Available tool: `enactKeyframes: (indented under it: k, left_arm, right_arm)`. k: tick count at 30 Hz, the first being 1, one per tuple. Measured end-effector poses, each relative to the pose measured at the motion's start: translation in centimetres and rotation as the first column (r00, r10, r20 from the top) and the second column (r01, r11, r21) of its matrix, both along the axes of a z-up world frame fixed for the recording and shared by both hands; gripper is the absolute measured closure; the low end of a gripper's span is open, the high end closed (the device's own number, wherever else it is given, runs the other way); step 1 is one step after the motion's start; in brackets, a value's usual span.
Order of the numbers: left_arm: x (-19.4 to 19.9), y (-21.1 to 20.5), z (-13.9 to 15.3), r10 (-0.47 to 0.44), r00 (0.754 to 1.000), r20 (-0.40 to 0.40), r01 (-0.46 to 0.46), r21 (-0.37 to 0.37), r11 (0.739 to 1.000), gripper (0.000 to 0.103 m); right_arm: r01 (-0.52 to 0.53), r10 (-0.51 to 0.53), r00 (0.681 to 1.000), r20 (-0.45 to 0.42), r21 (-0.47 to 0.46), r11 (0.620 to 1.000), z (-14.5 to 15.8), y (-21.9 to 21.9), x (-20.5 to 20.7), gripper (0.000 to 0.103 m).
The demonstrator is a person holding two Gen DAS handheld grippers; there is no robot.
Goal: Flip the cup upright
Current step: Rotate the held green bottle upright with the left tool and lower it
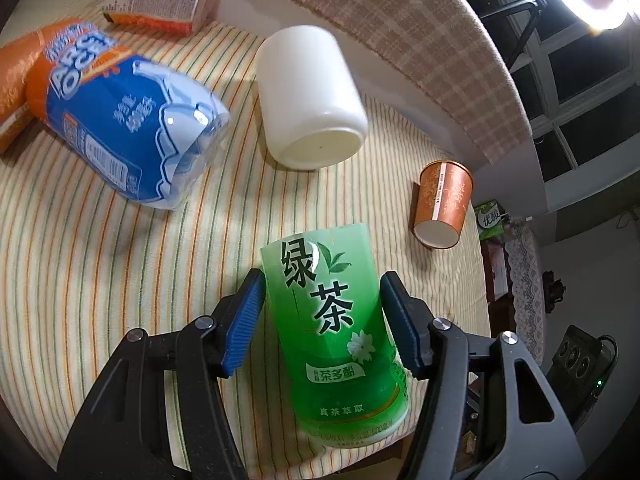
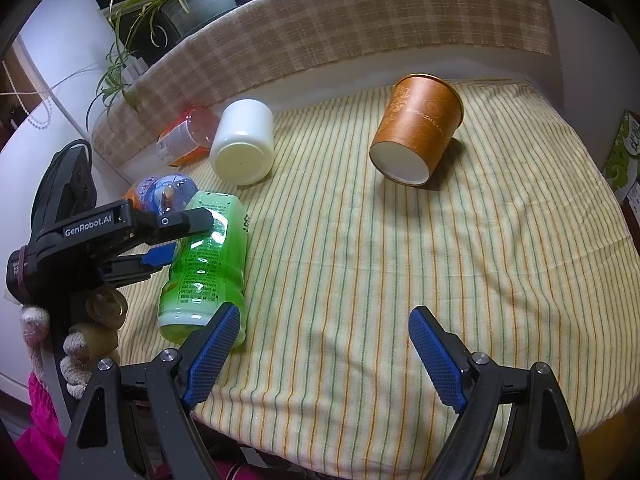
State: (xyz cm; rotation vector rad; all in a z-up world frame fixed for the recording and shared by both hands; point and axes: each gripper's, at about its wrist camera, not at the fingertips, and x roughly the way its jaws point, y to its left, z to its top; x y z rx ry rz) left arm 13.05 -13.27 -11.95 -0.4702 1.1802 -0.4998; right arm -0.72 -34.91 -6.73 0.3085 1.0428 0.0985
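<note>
The left hand-held gripper [image 1: 322, 320] straddles a lying green tea bottle [image 1: 340, 332], blue pads spread just off its sides, and should squeeze squarely mid-body before tipping it upright, while the right hand-held gripper [image 2: 324, 354] hangs open.

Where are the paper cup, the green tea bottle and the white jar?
paper cup [image 2: 420, 128]: right wrist view, on its brown side wall.
green tea bottle [image 1: 328, 320]: left wrist view, on its label.
white jar [image 2: 244, 136]: right wrist view, on its side wall.
</note>
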Motion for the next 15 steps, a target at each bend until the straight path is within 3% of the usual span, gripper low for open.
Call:
enactKeyframes:
  k: [9,15]
  left_arm:
    - [-0.9,-0.6,2.5,-0.009,0.993,0.119,0.002,0.059,0.998,0.042]
    - [-1.7,-1.2,4.0,-0.018,0.975,0.223,-0.012,0.130,0.991,0.042]
  right_arm:
    - [0.013,-0.013,1.000,0.003,0.010,1.000,0.0,-0.2,0.0,0.015]
    - [0.011,-0.011,1.000,0.006,0.008,1.000,0.1,-0.1,-0.1,0.015]
